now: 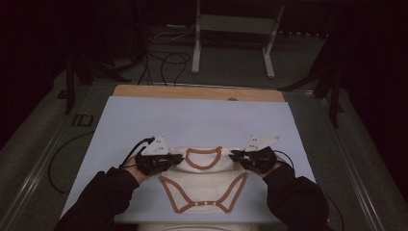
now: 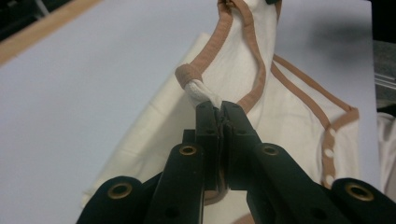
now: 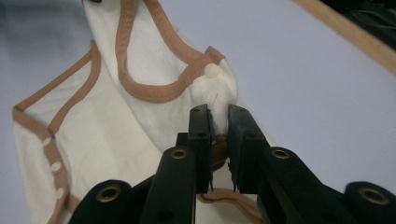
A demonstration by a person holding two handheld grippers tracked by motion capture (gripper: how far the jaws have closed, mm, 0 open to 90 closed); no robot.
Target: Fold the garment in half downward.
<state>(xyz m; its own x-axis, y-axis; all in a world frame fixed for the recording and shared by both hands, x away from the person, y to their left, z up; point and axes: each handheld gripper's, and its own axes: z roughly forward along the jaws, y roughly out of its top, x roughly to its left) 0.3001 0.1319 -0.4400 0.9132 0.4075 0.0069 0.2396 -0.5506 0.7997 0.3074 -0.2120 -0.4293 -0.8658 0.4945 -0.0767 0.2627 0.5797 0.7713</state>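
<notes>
The cream bodysuit (image 1: 204, 180) is lying flat on the tabletop (image 1: 144, 125), with the left gripper (image 1: 177, 159) and right gripper (image 1: 235, 155) each clamping their fingers (image 2: 208, 126) on one shoulder.

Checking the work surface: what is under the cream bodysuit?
The pale blue sheet lies under the bodysuit, showing all around it. Whatever is directly beneath the fabric is covered, so it cannot be seen.

The bodysuit's (image 1: 204, 180) shoulder tips vanish between each gripper's black jaws; its lower hem runs off both gripper views' bottom edges.
</notes>
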